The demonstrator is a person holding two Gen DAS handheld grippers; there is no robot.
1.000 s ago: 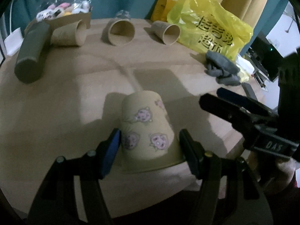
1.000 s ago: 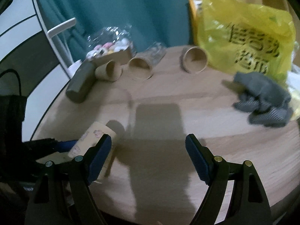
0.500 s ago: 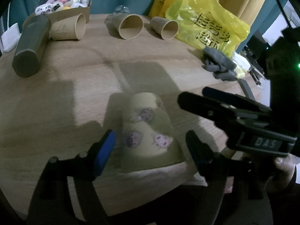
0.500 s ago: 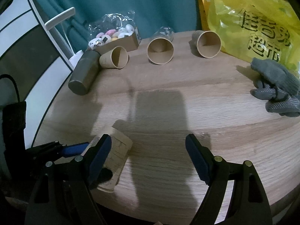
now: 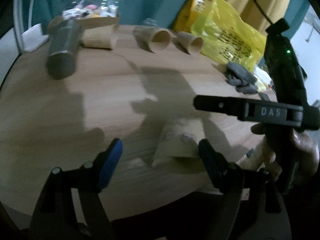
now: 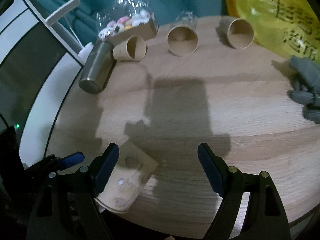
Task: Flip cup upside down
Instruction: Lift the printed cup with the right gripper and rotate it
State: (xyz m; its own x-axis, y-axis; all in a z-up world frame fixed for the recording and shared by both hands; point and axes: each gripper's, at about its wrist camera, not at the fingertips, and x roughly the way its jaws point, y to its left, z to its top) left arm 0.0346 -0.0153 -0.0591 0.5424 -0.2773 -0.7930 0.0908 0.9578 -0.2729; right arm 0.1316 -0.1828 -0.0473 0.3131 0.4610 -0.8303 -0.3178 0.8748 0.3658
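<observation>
A paper cup with cartoon prints [image 5: 178,142] stands upside down, rim on the round wooden table [image 5: 120,92], near its front edge. My left gripper [image 5: 160,156] is open; the cup sits just inside its right finger, apart from the left one. In the right wrist view the cup [image 6: 128,176] is at the lower left, beside the left finger of my open, empty right gripper [image 6: 158,166]. The right gripper also shows in the left wrist view [image 5: 250,110], right of the cup.
Three plain paper cups lie on their sides at the back [image 6: 130,49] [image 6: 182,39] [image 6: 239,33]. A metal cylinder [image 6: 96,70] lies at the left, a candy box [image 6: 128,25] behind it. A yellow bag [image 6: 280,14] and grey gloves [image 6: 306,84] are at the right.
My left gripper has let go of the cup, opened wider and shifted left and back. The cup stays upside down on the table. The right gripper has moved in closer.
</observation>
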